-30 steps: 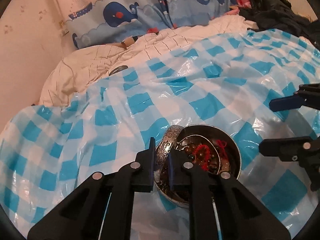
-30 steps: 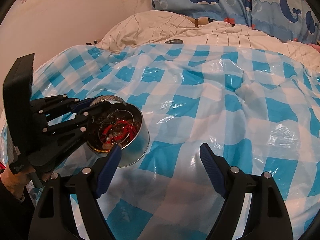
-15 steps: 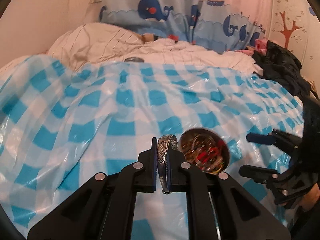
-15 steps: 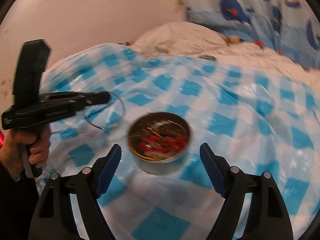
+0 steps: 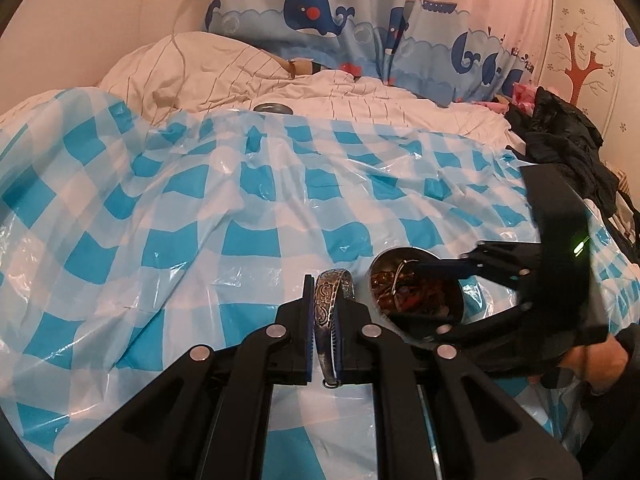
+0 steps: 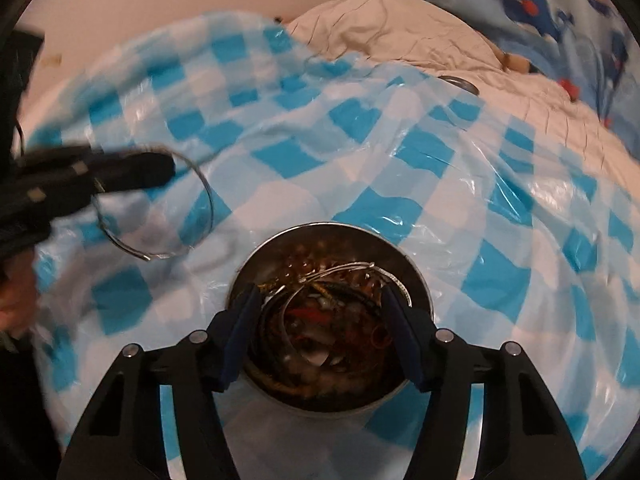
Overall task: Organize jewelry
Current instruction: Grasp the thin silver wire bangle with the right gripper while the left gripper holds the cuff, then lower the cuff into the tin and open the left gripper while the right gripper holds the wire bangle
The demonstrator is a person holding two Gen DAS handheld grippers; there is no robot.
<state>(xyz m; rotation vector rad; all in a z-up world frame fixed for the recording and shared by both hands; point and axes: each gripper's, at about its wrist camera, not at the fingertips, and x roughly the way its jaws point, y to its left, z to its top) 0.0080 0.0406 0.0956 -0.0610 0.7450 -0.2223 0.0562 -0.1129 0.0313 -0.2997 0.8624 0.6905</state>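
Jaws of the left gripper (image 5: 323,322) clamp an engraved silver bangle (image 5: 332,304) edge-on, its ring upright along the fingers. To its right, the right gripper (image 6: 320,300), half-open jaws just closing, straddles jewelry inside the tin (image 6: 420,280), gripping nothing.

1. A home bedroom: a bed (image 5: 360,104) with rumpled white bedding (image 5: 208,68) fills the view.
2. A whale-and-boat print curtain (image 5: 360,20) hangs behind its far edge.
3. Tree decals (image 5: 580,68) dot the wall at right.
4. Dark clothes (image 5: 560,136) are heaped at the bed's right edge.
5. A blue-checked plastic sheet (image 5: 200,220) covers the near bedding.
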